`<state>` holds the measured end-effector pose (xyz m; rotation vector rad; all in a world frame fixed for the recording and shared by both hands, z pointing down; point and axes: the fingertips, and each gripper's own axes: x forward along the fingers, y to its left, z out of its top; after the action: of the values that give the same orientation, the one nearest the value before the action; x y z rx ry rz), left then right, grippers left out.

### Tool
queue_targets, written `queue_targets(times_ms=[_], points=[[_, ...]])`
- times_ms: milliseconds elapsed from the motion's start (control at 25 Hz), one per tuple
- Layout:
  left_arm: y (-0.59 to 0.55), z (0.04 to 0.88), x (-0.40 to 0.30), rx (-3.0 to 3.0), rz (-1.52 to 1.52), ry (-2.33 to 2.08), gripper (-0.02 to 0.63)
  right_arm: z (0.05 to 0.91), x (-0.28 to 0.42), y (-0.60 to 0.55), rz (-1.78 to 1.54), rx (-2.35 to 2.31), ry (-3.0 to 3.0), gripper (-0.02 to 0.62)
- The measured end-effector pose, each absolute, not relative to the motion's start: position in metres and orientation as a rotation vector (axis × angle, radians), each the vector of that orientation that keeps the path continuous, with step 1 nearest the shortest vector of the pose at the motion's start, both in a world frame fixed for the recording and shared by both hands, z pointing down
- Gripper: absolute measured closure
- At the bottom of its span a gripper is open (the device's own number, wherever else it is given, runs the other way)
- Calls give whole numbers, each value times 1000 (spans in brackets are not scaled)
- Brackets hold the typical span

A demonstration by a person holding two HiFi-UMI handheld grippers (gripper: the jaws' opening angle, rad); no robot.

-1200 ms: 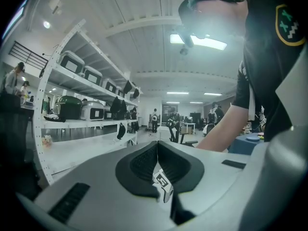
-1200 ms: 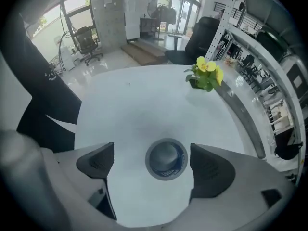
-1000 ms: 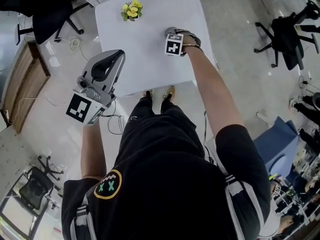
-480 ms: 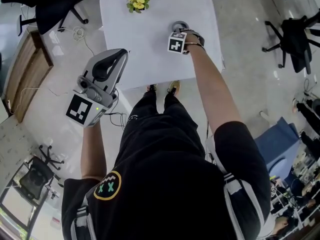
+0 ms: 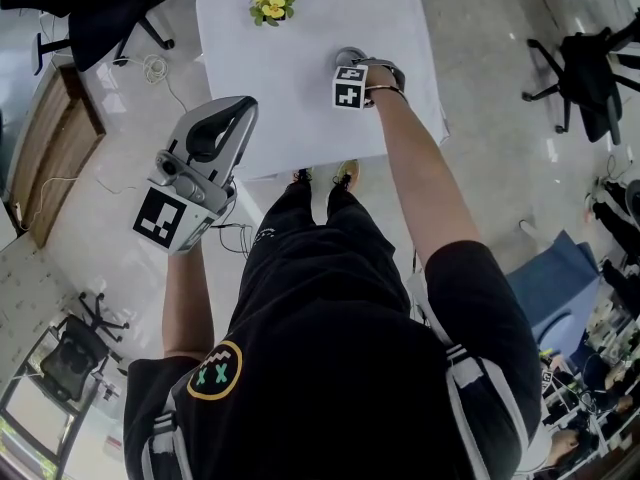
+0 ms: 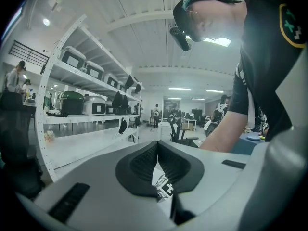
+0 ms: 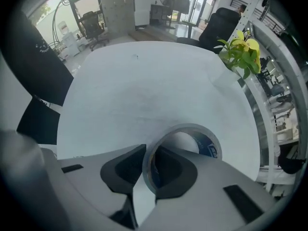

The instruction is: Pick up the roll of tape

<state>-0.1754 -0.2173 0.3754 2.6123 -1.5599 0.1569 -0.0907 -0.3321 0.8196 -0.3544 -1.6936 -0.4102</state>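
The roll of tape [image 7: 185, 127], a grey ring with a blue-printed core, lies flat on the white table [image 7: 144, 81]. My right gripper [image 7: 148, 165] points straight down over it, and its jaws are closing with the ring's near wall pinched between the pads. From the head view only an arc of the tape [image 5: 349, 56] shows beyond the right gripper [image 5: 352, 73] and its marker cube. My left gripper [image 5: 232, 110] hangs to the left of the table over the floor. It holds nothing, and its pads [image 6: 144, 162] meet in the left gripper view.
A small pot of yellow flowers [image 5: 270, 3] stands at the table's far side, away from the tape. Black office chairs [image 5: 585, 68] stand on the floor to the right and far left. A wooden cabinet [image 5: 50, 158] sits at the left.
The right gripper has sunk a little onto the tape roll on the table. The left gripper has stayed where it was.
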Motion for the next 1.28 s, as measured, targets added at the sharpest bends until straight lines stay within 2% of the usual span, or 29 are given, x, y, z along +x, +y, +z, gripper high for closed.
queue_targets(times_ms=[280, 520, 840, 1280], points=[[-216, 376, -174, 2611, 155, -1560, 586, 811, -93, -329, -346, -339, -1763, 523], [-216, 368, -172, 2634, 133, -1559, 588, 774, -108, -333, -141, -177, -1981, 526], [-210, 358, -162, 2689, 89, -1535, 586, 736, -104, -333, -72, -45, -2097, 528], [-211, 351, -158, 2733, 61, -1508, 588, 617, -118, -322, -24, 150, -2423, 526]])
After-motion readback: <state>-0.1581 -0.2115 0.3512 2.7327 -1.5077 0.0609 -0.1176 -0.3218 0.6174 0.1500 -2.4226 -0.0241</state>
